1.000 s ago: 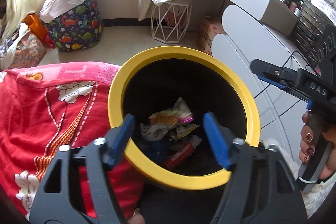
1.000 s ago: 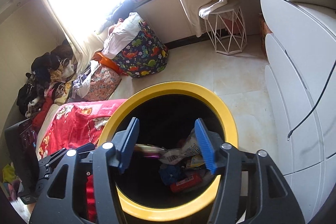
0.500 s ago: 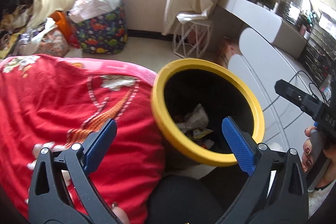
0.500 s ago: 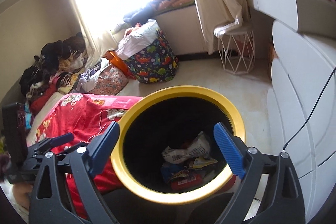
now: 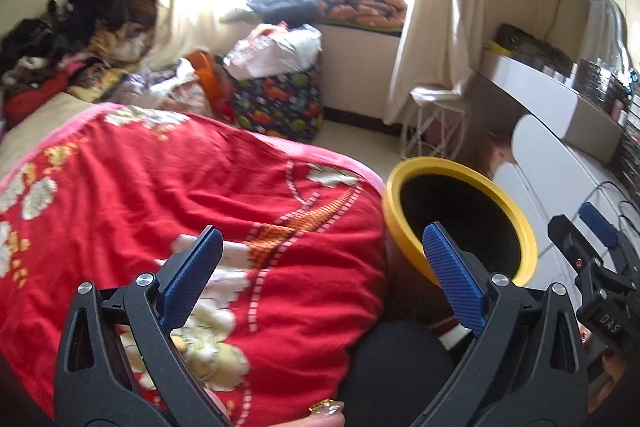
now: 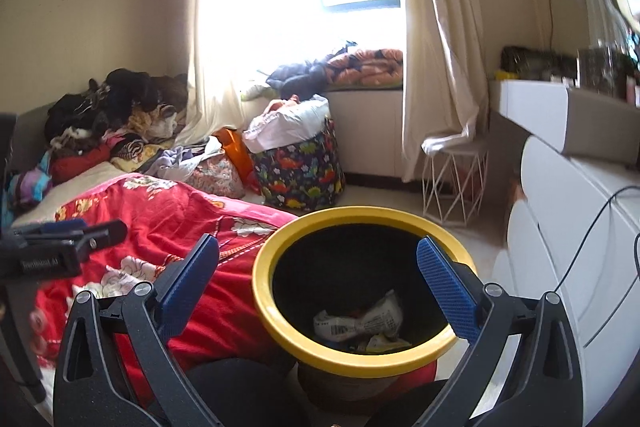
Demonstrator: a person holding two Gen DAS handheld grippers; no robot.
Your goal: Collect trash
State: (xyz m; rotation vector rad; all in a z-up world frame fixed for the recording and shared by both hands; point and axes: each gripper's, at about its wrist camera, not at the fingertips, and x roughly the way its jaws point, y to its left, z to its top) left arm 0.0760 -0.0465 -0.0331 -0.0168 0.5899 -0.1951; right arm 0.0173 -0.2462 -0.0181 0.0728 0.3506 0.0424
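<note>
A round bin with a yellow rim (image 6: pixel 264 291) stands beside the bed, with crumpled wrappers (image 6: pixel 360 323) at its bottom. My right gripper (image 6: pixel 318 243) hangs above and in front of the bin; its jaws are opening and nothing is between them. My left gripper (image 5: pixel 323 231) is open and empty over the red flowered blanket (image 5: pixel 160 195), with the bin's rim (image 5: pixel 390 203) just behind its right blue finger (image 5: pixel 452 283). In the left wrist view the bin's inside looks dark and no trash shows.
The other gripper shows at the right edge of the left wrist view. A dinosaur-print bag (image 6: pixel 300 167), a white wire stool (image 6: pixel 452 179) and a white dresser (image 6: pixel 560 207) with a cable stand around the bin. Clothes (image 6: pixel 112 115) pile at the bed's far end.
Both grippers have drawn back from over the bin's mouth and opened wide. The left one has swung left over the blanket, so the bin now sits at its right.
</note>
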